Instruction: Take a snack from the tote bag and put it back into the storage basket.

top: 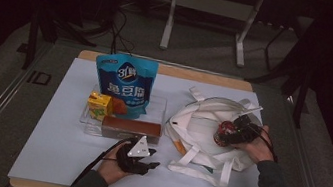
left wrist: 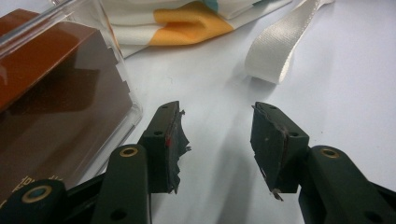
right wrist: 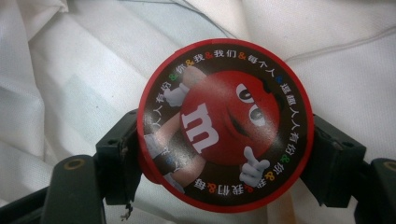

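A round red tin (right wrist: 224,126) with a cartoon candy figure on its lid sits on the white tote bag (top: 200,124), lid facing the right gripper view. My right gripper (top: 235,133) stands open around the tin (top: 223,131), one jaw close at each side; the lid hides where the pads meet it. My left gripper (left wrist: 217,140) rests open over the white table mat (top: 59,147) with nothing between its jaws. A brown box (left wrist: 56,107) in a clear tray lies just to its left, and a bag strap (left wrist: 275,51) lies ahead.
The clear tray (top: 86,124) at the middle of the mat holds a blue snack pouch (top: 124,84), a yellow carton (top: 100,105) and the brown box (top: 131,129). The tote bag's straps (top: 203,167) spread toward the front. Dark floor surrounds the table.
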